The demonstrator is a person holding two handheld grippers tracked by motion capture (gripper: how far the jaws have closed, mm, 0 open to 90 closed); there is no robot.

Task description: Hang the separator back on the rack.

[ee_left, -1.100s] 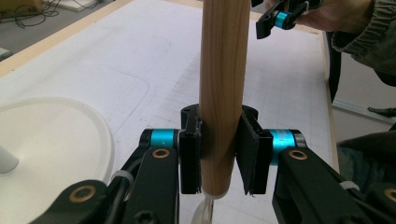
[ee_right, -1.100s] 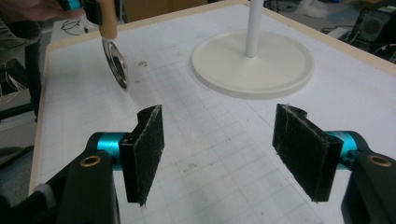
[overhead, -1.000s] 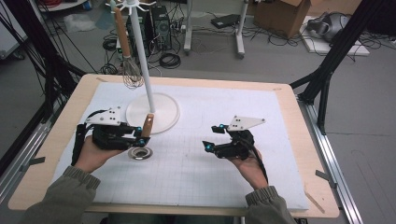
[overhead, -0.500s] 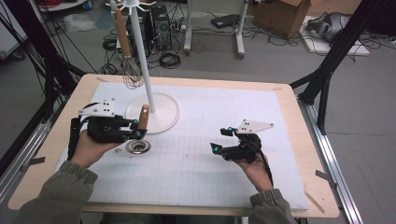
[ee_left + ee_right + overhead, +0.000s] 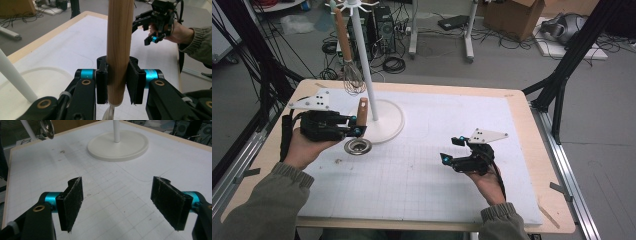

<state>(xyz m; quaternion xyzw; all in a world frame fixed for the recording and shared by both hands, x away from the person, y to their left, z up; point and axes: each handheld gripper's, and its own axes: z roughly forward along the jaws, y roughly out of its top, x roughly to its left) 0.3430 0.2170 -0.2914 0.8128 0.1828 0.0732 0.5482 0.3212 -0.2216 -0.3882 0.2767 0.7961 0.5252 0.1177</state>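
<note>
My left gripper [image 5: 357,125] is shut on the wooden handle [image 5: 119,37] of a utensil, held upright at the left of the table. Its round metal head [image 5: 358,146] hangs just above the white mat; that head [image 5: 47,128] also appears at the top left of the right gripper view. A white hook stand [image 5: 364,65] rises just behind it, and a whisk [image 5: 352,75] hangs from it. My right gripper [image 5: 450,150] stands open over the mat at the right. Its jaws have just been opening, with nothing between the pads [image 5: 72,202].
The stand's round base [image 5: 387,125] rests on the white gridded mat [image 5: 437,200], which covers most of the wooden table [image 5: 532,125]. Black frame posts [image 5: 572,55] flank the table. Cables and a cardboard box [image 5: 517,15] lie on the floor beyond.
My left hand has lifted the utensil, so its metal head has come up off the mat. The right gripper has shifted a little to the right and its jaws stand wider.
</note>
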